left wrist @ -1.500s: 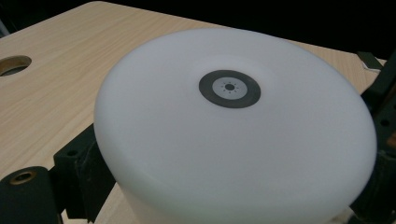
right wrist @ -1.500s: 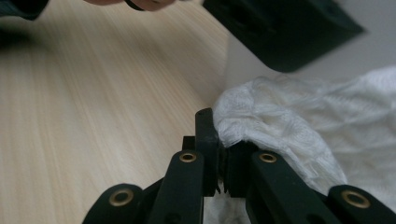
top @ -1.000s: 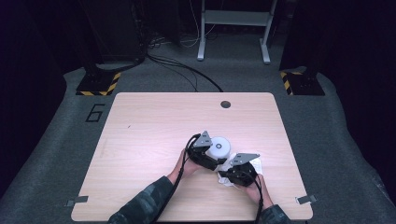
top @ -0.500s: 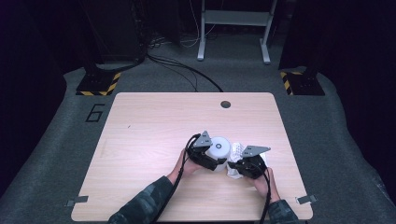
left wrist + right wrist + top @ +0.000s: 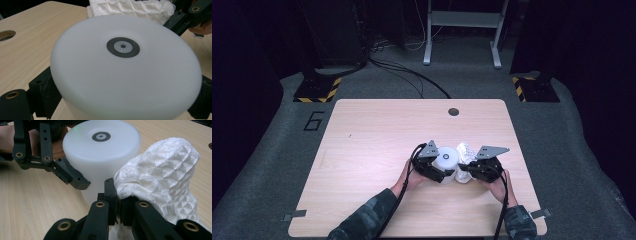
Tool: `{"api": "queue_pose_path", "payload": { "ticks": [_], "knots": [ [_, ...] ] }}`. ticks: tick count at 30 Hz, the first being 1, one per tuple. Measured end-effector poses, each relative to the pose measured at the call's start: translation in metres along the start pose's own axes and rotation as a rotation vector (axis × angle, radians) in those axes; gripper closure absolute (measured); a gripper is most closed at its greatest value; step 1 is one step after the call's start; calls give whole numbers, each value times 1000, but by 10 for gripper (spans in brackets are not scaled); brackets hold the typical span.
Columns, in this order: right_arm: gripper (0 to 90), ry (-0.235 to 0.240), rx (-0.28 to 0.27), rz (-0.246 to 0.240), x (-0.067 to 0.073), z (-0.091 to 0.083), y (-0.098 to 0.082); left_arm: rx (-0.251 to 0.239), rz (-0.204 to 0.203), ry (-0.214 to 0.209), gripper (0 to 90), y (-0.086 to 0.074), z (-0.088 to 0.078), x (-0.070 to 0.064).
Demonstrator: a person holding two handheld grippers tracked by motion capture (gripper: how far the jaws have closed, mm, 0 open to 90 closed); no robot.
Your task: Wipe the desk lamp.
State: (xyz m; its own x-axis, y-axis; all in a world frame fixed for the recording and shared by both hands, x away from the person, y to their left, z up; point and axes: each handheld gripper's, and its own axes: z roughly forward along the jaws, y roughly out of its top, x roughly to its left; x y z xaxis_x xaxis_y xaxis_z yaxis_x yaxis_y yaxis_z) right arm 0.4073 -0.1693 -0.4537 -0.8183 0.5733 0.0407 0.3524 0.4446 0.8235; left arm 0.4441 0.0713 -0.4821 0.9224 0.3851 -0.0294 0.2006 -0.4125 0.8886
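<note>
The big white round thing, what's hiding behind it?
Behind the white cylinder in the left gripper view, a white quilted cloth peeks over its top edge. The cloth's lower part is covered by the cylinder.

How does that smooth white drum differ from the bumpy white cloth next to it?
The white cylinder is smooth and rigid with a flat top bearing a dark ring mark; the white cloth is soft, crumpled and quilted in a raised diamond pattern. The cylinder stands upright between the left gripper's jaws; the cloth is bunched and pinched by the right gripper. Both are white and sit side by side above the wooden table.
</note>
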Motion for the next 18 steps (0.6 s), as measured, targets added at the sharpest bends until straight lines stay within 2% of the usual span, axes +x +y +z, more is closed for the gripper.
{"api": "queue_pose_path", "payload": {
  "ticks": [7,14,18],
  "knots": [
    [864,13,-13,19,-5,1,-1,1,3,-2,84,0,0,0],
    [863,15,54,36,-4,14,-14,3,4,-3,84,0,0,1],
    [863,35,94,61,-7,22,-21,3,5,-4,84,0,0,1]
  ]
}}
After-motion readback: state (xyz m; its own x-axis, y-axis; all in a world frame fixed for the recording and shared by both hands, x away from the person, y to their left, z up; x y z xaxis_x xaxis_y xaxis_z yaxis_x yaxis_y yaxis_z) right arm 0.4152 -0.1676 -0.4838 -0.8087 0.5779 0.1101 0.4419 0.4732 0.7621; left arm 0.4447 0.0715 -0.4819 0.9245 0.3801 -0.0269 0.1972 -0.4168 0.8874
